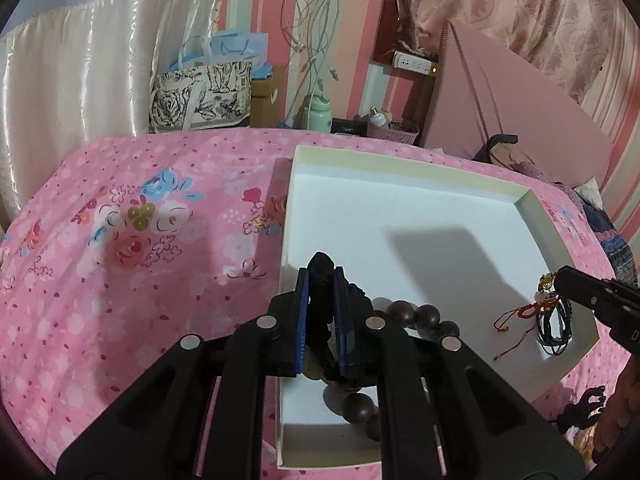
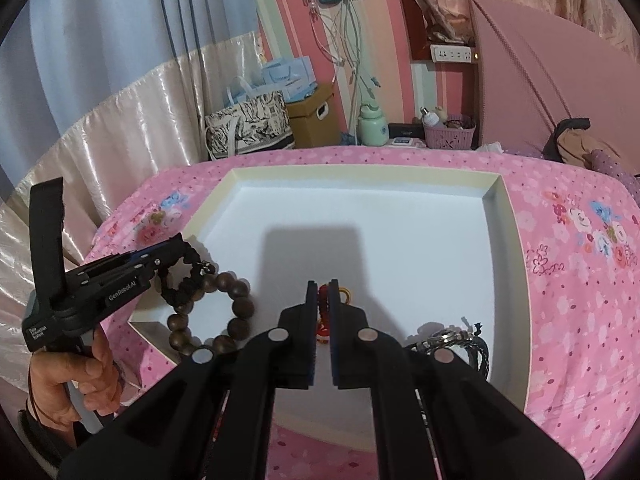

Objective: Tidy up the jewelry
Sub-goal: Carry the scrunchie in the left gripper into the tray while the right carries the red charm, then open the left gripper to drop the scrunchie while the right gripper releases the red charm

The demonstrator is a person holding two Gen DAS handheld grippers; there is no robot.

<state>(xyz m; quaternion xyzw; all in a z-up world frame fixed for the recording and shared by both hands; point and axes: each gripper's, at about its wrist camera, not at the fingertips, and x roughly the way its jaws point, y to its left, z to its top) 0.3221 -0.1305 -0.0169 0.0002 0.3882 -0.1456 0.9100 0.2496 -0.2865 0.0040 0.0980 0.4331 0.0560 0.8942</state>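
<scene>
A shallow white box [image 1: 400,184] [image 2: 360,208] lies open on the pink bed. My left gripper [image 1: 322,280] [image 2: 180,246] is shut on a black braided bracelet [image 1: 320,264] [image 2: 182,284] at the box's left edge. A brown wooden bead bracelet [image 1: 424,316] [image 2: 236,304] lies in the box under it. My right gripper [image 2: 322,286] [image 1: 560,276] is shut on a red string bracelet [image 2: 323,300] [image 1: 528,312] with a gold charm, held over the box floor. A dark cord bracelet [image 1: 554,328] [image 2: 460,340] lies at the box's right side.
The floral pink bedsheet [image 1: 140,240] [image 2: 580,280] surrounds the box. A pink board [image 1: 500,92] leans at the back right beside bundled clothes [image 2: 580,144]. Bags [image 1: 200,92], a carton, a green bottle [image 2: 372,124] and a small basket stand behind the bed.
</scene>
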